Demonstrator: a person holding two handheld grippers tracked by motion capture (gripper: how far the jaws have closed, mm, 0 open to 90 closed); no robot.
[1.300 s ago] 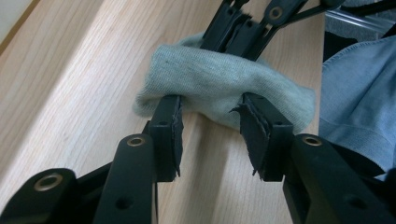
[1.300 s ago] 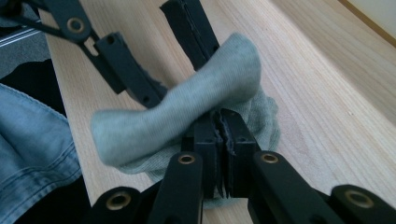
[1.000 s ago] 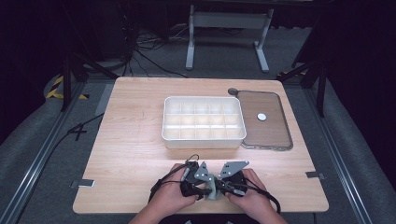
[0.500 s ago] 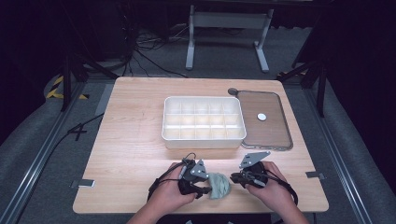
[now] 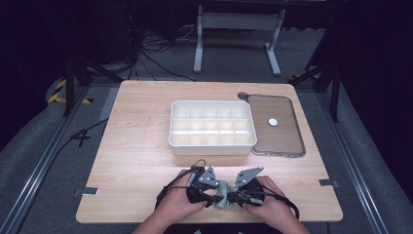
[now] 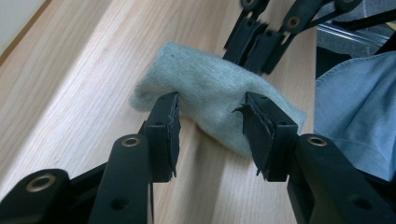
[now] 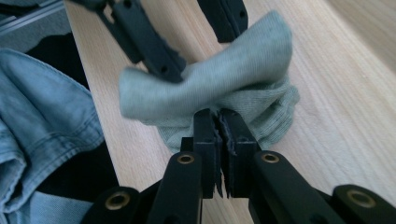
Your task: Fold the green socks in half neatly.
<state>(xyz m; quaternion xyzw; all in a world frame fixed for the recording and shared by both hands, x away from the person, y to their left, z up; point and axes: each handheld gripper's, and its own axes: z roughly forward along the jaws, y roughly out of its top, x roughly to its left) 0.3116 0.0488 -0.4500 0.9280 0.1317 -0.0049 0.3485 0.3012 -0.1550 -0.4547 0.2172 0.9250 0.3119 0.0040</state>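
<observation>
The sock (image 6: 210, 93) is a pale grey-green knit, finely ribbed, bunched into a soft, creased lump rather than lying flat. In the high view it sits at lower centre of the frame (image 5: 224, 197), on the near edge of the table (image 5: 141, 122), directly between the two grippers. In the right gripper view (image 7: 210, 88) one fold stands up and runs toward the upper right, while a thicker mass with a rolled edge rests on the wood below it.

The left gripper (image 6: 210, 128) has its jaws partly apart, one at each side of the sock's near end; both pads lie against the fabric, which bulges between them. The same gripper appears at the top of the right gripper view, gripping the raised fold.

The right gripper (image 7: 219, 126) has its jaws pressed nearly together, pinching a thin edge of the sock at mid-frame. In the left gripper view it appears at the top centre, behind the sock.

In the high view the left hand (image 5: 178, 204) and right hand (image 5: 270, 204) enter from the bottom edge. Blue denim (image 6: 359, 102) fills the right side of the left gripper view.

Farther up the table, at frame centre, stands a white tray (image 5: 212, 146) divided into compartments; just beside it at the right lies a brown lid (image 5: 282, 141) with a white knob.
</observation>
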